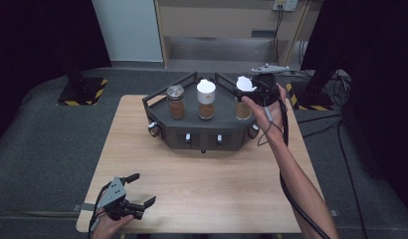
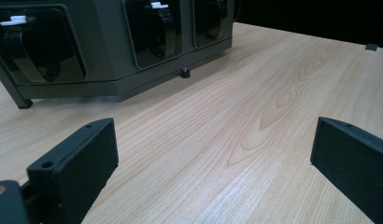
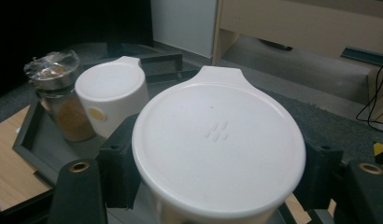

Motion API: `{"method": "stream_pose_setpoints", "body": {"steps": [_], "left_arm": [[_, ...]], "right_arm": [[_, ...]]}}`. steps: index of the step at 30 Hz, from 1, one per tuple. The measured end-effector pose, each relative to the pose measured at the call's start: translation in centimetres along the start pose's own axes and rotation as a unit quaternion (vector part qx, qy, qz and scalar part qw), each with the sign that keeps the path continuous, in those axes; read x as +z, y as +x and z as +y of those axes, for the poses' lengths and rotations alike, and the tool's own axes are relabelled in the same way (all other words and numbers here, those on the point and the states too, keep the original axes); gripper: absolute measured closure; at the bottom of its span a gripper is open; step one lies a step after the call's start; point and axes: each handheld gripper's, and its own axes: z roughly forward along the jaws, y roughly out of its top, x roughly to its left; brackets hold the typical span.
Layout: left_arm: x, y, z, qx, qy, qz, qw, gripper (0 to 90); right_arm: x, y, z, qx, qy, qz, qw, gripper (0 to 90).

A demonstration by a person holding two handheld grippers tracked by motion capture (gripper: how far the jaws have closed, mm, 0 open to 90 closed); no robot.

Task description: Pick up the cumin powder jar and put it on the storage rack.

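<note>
**Right now: a white-lidded jar in our right tongs, over the rack**

Currently we are clamping the right gripper (image 3: 213, 186) on the white-lidded jar (image 3: 218, 149), its jaws pressing the cap from both sides. In the high view we are holding that jar at the right end of the dark rack (image 1: 192, 130). Just beyond our jaws, to their left, a second white-lidded jar (image 3: 112, 100) and a glass jar with a metal cap (image 3: 56, 95) are standing on the tray. Whether we are lifting the jar out or setting it in, we cannot tell; judging by this, two jars are seated and one is in hand. Meanwhile we are resting the left gripper (image 2: 213, 158) wide open and empty near the front edge of the wooden table (image 2: 255, 116), well apart from the rack.
</note>
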Motion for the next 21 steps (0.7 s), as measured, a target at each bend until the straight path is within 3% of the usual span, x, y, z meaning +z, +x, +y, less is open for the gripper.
{"method": "stream_pose_setpoints", "body": {"steps": [21], "left_arm": [[0.0, 0.0, 0.0, -0.002, 0.000, -0.001, 1.0000, 0.0]], "right_arm": [[3.6, -0.7, -0.3, 0.007, -0.006, -0.012, 0.9999, 31.0]]}}
